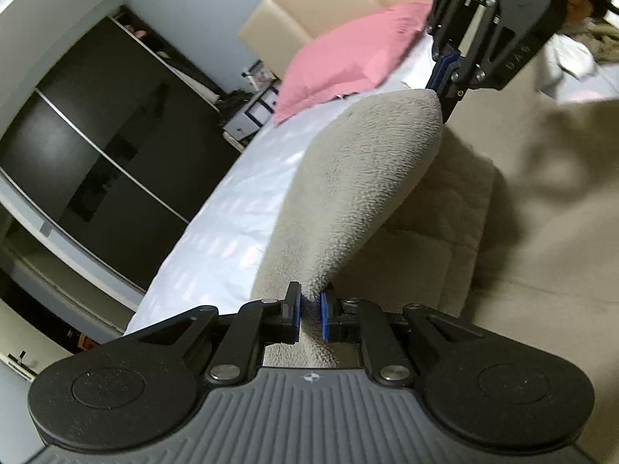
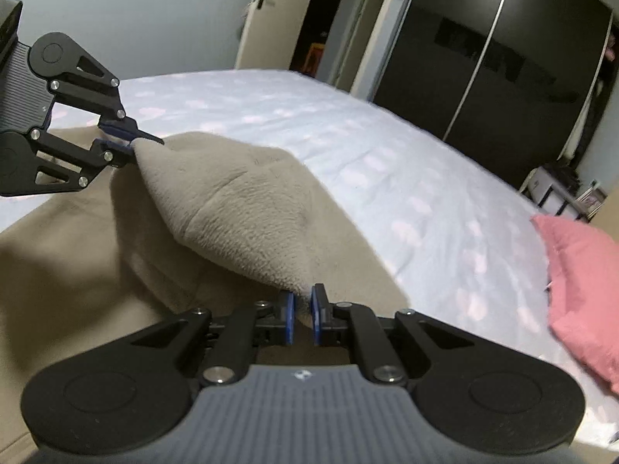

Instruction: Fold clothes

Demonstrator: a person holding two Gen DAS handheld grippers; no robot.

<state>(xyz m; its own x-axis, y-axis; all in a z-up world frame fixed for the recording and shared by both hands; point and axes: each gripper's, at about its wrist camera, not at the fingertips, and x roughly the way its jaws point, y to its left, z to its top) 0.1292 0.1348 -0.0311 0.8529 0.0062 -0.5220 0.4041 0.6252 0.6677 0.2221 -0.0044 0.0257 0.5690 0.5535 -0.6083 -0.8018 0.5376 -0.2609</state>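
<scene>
A beige fleece garment (image 1: 359,185) lies on the bed, with one edge lifted off the rest and stretched between both grippers. My left gripper (image 1: 309,315) is shut on one corner of that edge. The right gripper (image 1: 445,73) shows at the top of the left wrist view, clamped on the far corner. In the right wrist view my right gripper (image 2: 302,319) pinches the fleece garment (image 2: 240,208), and the left gripper (image 2: 127,143) holds the other corner at the left. The rest of the garment spreads flat beneath the lifted fold.
The bed's pale blue patterned sheet (image 2: 387,162) stretches past the garment. A pink pillow (image 1: 348,62) lies by the beige headboard (image 1: 321,4). Dark wardrobe doors (image 2: 495,58) stand beyond the bed's far side. A small white bedside unit (image 1: 255,112) sits in the corner.
</scene>
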